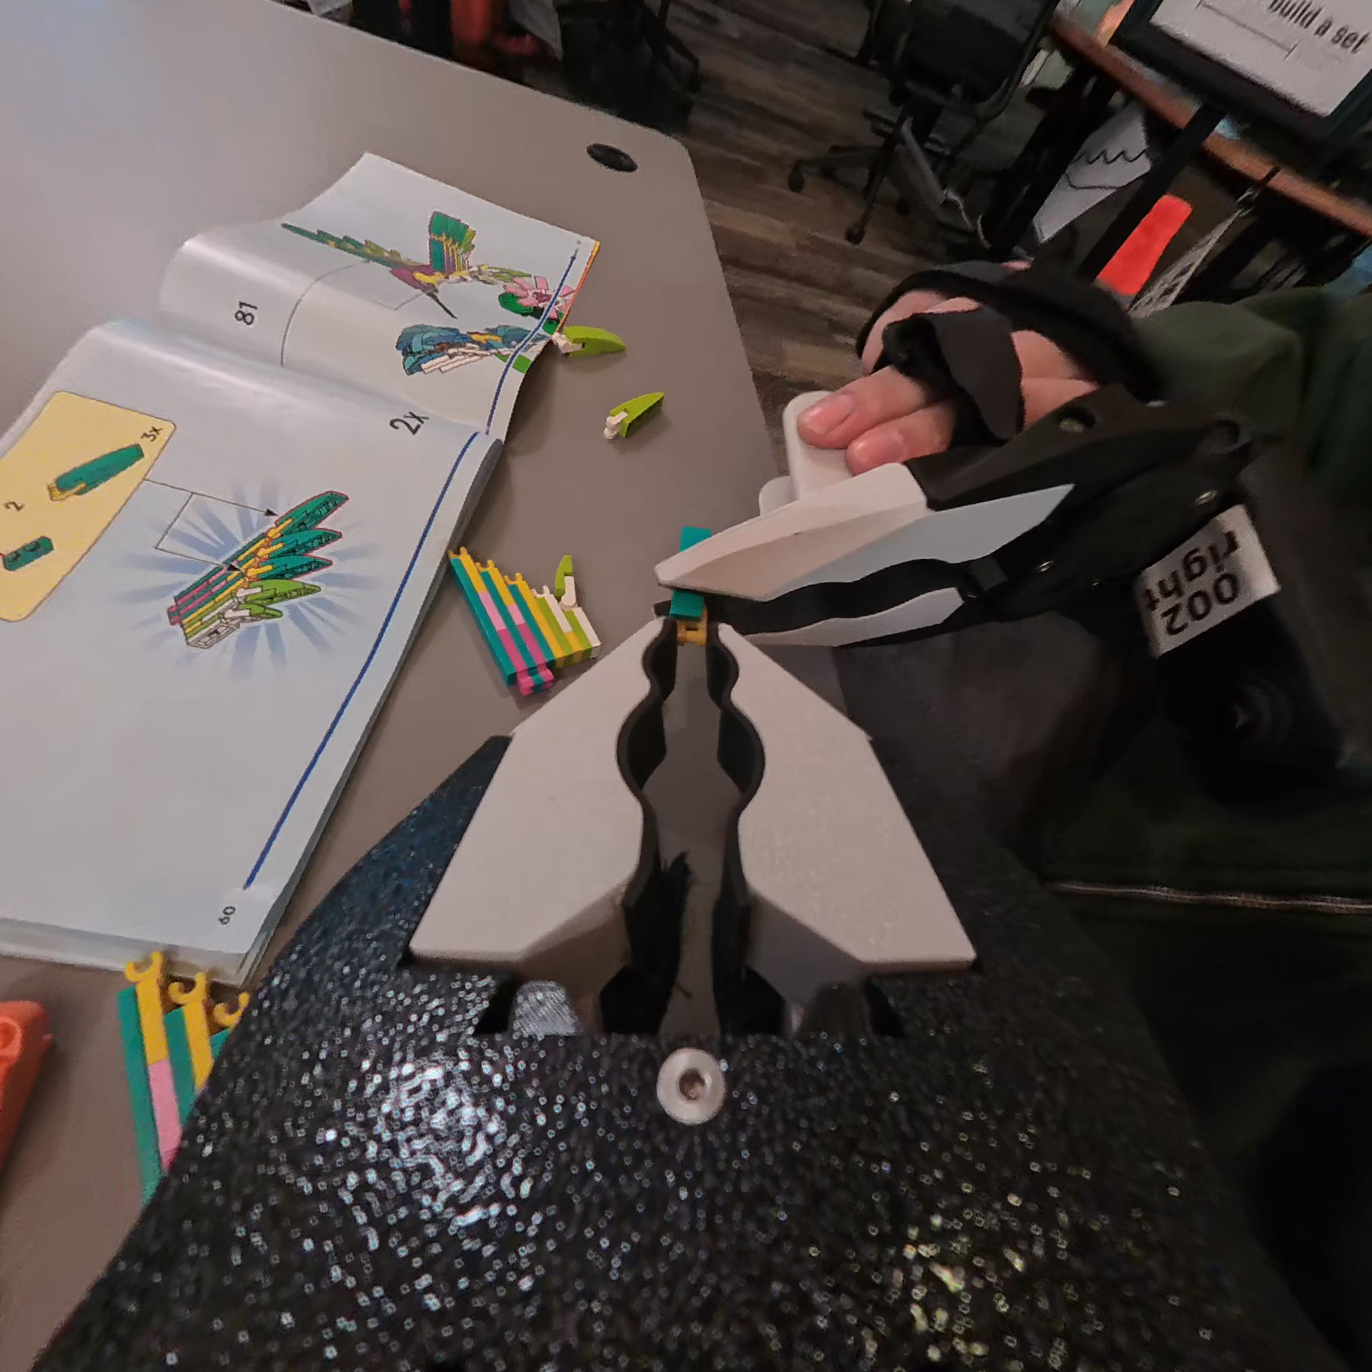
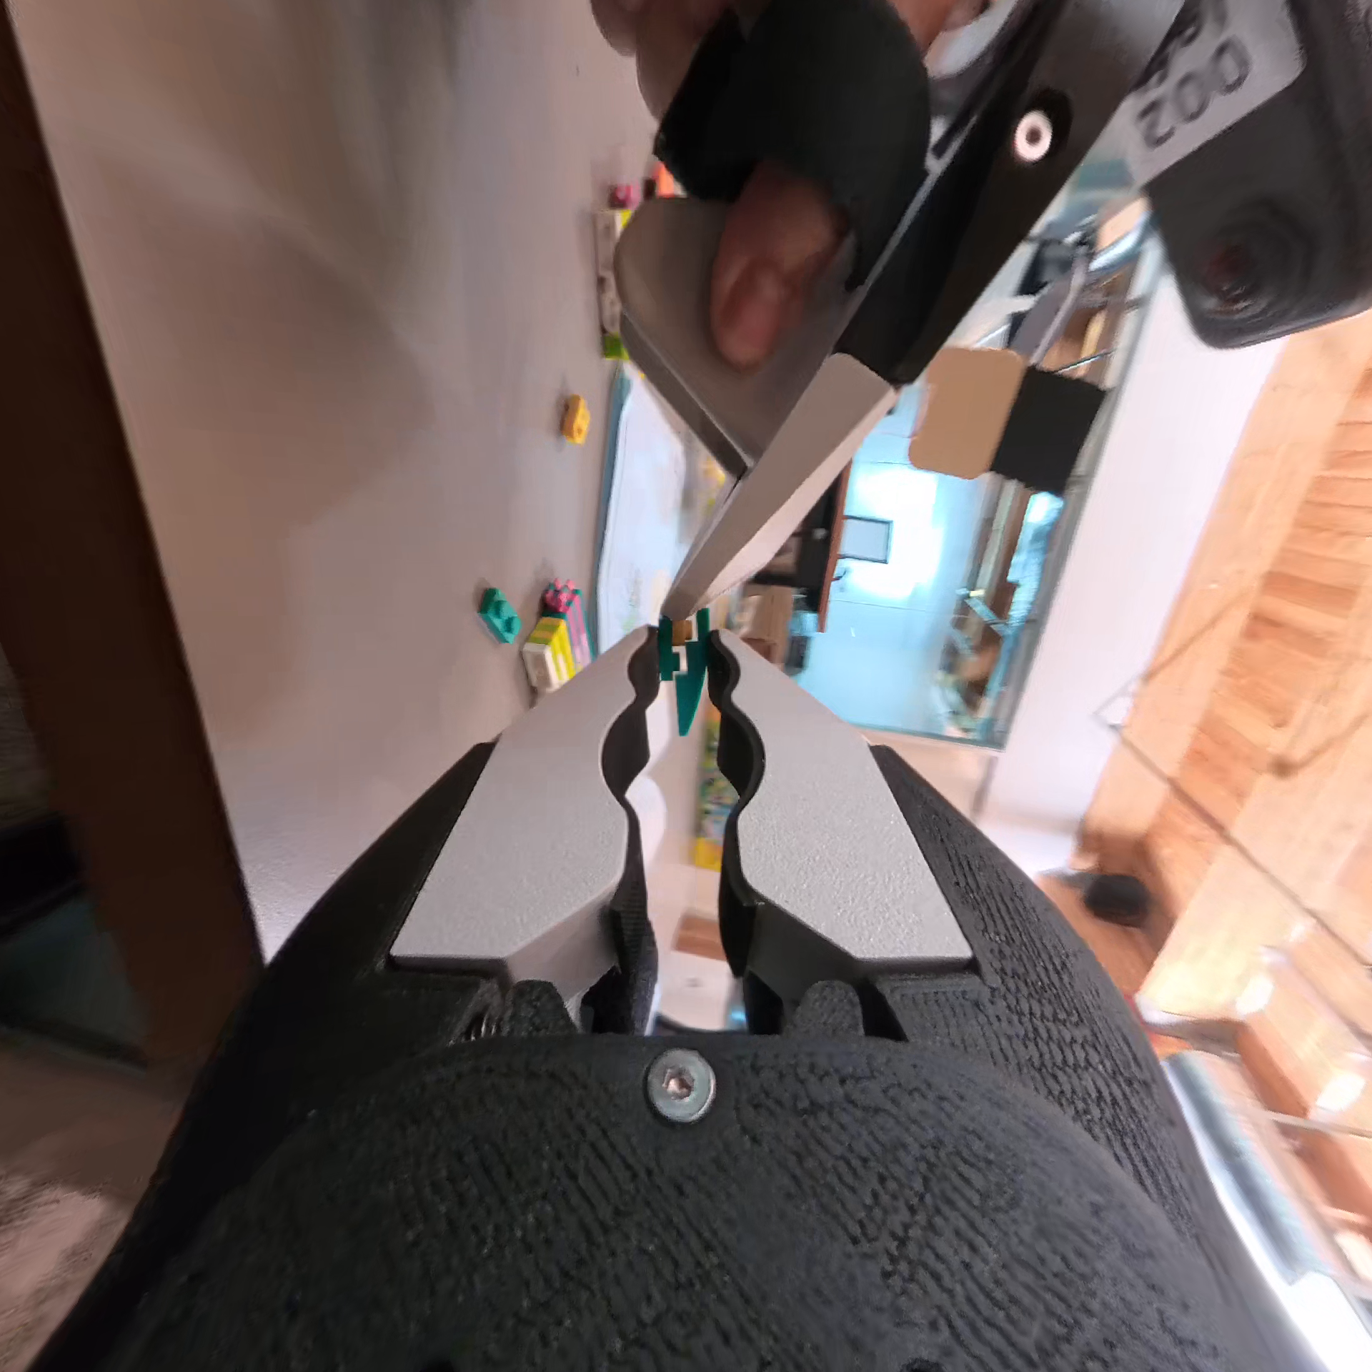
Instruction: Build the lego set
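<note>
Grey table (image 1: 668,312) is carrying an open instruction booklet (image 1: 223,594), a striped feather panel (image 1: 523,624) and loose lime pieces (image 1: 635,414). Above its edge, the left gripper (image 1: 690,631) is pinching a small yellow clip (image 1: 690,632), while the right gripper (image 2: 684,646) is clamping a teal feather piece (image 2: 687,687). Both tips are meeting; any slight misalignment or twist while pressing could be popping the tiny part out onto the floor.

Over the grey surface (image 1: 111,148), the left tool (image 1: 690,631) pinches a small yellow clip piece (image 1: 690,633); the right tool (image 1: 679,586) grips the teal brick (image 1: 689,601) joined to it.
</note>
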`<act>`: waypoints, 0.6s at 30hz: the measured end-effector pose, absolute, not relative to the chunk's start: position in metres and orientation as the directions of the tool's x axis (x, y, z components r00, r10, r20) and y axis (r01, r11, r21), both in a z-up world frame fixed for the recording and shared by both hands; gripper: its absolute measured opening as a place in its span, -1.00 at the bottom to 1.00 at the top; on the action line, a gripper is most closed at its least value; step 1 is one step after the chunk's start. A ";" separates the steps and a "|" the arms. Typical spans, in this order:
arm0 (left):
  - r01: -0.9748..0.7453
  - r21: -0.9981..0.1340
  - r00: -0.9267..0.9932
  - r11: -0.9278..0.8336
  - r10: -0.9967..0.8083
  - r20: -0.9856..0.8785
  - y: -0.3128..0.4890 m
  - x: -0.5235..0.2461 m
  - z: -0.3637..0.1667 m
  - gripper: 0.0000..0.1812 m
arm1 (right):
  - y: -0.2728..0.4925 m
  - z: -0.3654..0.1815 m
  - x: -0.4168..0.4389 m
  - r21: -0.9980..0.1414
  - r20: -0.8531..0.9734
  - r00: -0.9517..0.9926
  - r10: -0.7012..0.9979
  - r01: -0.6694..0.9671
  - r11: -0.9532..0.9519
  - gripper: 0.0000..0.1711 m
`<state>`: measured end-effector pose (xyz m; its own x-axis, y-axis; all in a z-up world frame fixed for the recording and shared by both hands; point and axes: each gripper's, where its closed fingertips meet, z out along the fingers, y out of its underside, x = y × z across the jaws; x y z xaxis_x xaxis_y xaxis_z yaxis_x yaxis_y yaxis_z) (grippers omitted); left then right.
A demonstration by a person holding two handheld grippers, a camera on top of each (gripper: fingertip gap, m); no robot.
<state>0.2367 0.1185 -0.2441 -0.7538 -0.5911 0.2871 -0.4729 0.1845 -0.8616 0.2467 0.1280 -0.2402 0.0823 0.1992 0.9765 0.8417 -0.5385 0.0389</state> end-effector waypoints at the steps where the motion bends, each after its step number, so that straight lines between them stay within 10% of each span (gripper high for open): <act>1: -0.486 -0.859 -0.752 0.159 -0.578 0.318 0.118 0.236 -0.242 -0.94 | 0.128 -0.238 0.246 0.051 0.979 0.063 0.193 0.845 -0.532 -0.87; 18: -0.478 -0.875 -0.786 0.072 -0.479 0.390 0.113 0.231 -0.229 -0.94 | 0.124 -0.226 0.239 -0.017 0.976 0.123 0.177 0.864 -0.504 -0.88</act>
<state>0.2312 0.1128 -0.2294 -0.7863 -0.4790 0.3903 -0.4781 0.0715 -0.8754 0.2385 0.1236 -0.2259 0.1226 0.1775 0.9765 0.8635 -0.5040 -0.0168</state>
